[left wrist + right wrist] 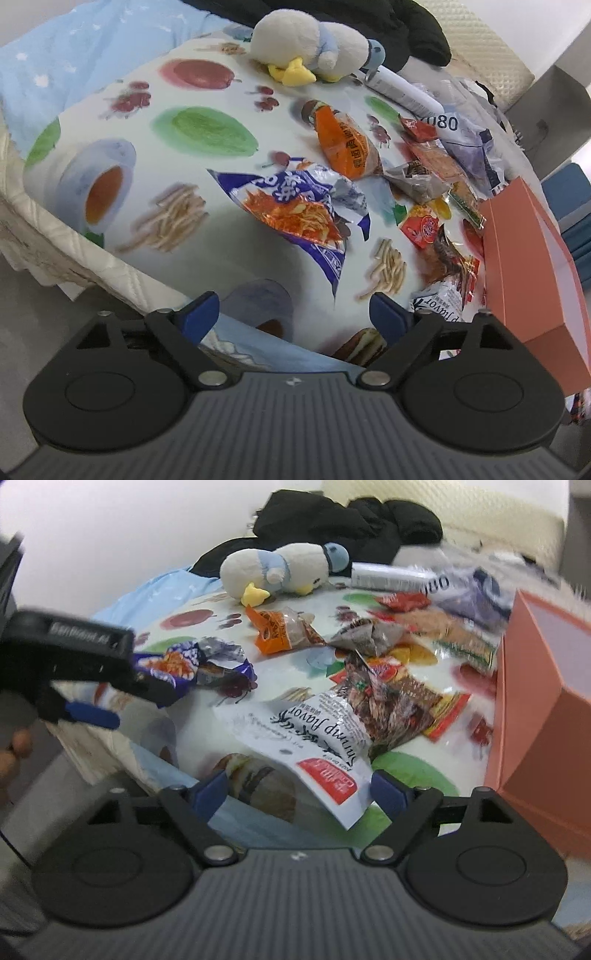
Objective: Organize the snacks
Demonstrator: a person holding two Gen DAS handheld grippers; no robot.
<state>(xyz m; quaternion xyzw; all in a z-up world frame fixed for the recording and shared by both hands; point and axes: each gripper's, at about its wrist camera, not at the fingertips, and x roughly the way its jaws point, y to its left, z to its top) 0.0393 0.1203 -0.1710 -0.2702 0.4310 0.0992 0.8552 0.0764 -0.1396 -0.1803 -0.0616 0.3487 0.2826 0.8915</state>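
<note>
While jaws gape, shrimp packet (317, 746) lies between

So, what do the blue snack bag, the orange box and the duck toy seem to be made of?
Blue snack bag: thin plastic foil, probably; it is glossy and crinkled. Orange box: looks like matte cardboard, with flat faces and sharp edges. Duck toy: soft plush fabric, fuzzy and rounded.

wall (110, 535): white | floor (55, 325): grey | bedspread (155, 96): food-printed
</note>
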